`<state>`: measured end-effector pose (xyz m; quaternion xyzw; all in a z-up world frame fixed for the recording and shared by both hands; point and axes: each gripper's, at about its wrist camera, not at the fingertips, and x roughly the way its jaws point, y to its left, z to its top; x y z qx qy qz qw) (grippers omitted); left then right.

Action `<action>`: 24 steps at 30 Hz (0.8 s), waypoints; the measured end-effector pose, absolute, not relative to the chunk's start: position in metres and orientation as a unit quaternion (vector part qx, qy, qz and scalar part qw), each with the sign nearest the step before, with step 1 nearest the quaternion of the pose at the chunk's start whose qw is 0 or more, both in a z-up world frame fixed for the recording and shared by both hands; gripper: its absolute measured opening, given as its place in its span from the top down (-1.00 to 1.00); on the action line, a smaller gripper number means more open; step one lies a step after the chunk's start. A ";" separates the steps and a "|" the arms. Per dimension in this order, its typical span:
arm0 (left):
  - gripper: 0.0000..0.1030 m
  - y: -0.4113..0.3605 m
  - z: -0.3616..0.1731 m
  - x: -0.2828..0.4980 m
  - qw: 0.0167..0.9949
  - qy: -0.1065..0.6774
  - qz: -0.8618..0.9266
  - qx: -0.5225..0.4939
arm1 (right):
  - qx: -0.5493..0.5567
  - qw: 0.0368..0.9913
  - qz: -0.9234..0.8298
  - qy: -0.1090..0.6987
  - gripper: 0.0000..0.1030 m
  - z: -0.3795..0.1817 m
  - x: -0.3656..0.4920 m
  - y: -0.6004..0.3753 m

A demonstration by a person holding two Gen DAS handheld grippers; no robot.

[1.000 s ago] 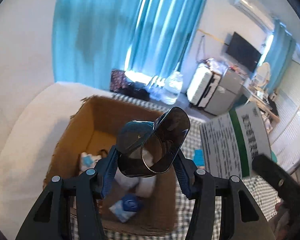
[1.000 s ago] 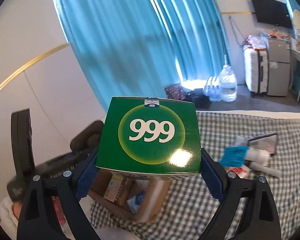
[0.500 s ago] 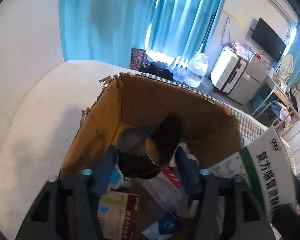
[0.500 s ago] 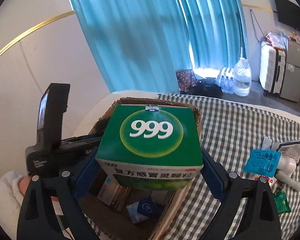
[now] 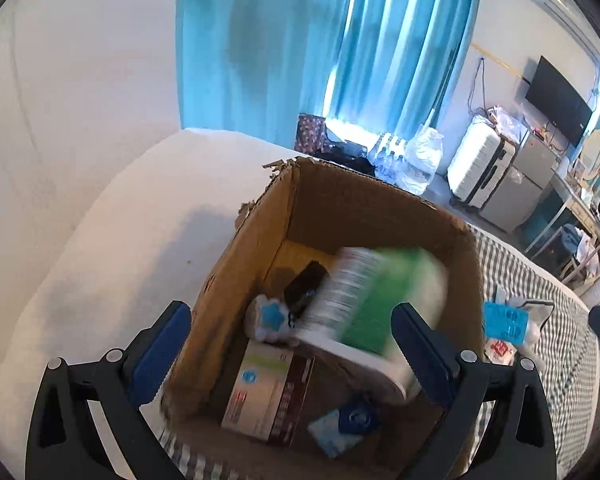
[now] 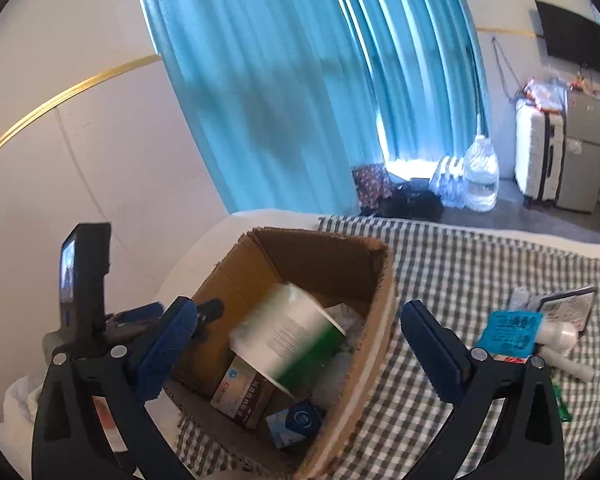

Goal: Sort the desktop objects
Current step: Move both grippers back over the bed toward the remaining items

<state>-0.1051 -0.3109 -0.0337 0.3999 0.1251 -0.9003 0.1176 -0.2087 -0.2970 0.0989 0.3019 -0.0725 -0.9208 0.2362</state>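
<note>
Left wrist view: the left gripper [image 5: 290, 348] is spread wide and empty over the cardboard box [image 5: 256, 256]. The right gripper [image 6: 300, 344] gapes empty too, with the blurred green-and-white medicine box [image 6: 288, 340] inside, near the box's right wall.

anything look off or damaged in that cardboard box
Yes. The brown cardboard box has a torn, ragged rim at its far left corner. Inside, the green-and-white medicine carton sits tilted and motion-blurred atop the other packs, apparently still settling.
</note>
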 end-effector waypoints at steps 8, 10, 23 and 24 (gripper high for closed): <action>-1.00 -0.256 -0.003 -0.069 0.064 0.111 -0.914 0.384 | 0.265 0.191 -0.943 -0.067 -0.99 0.122 -0.163 -0.252; -1.00 -0.232 0.003 -0.066 0.053 0.105 -0.916 0.383 | 0.261 0.183 -0.945 -0.071 -0.99 0.126 -0.154 -0.239; -1.00 -0.087 0.010 -0.040 0.004 0.062 -0.937 0.345 | 0.262 0.047 -0.960 -0.090 -0.99 0.100 -0.114 -0.090; -1.00 -0.079 0.006 -0.040 -0.004 0.065 -0.937 0.342 | 0.268 0.038 -0.958 -0.099 -0.99 0.090 -0.115 -0.074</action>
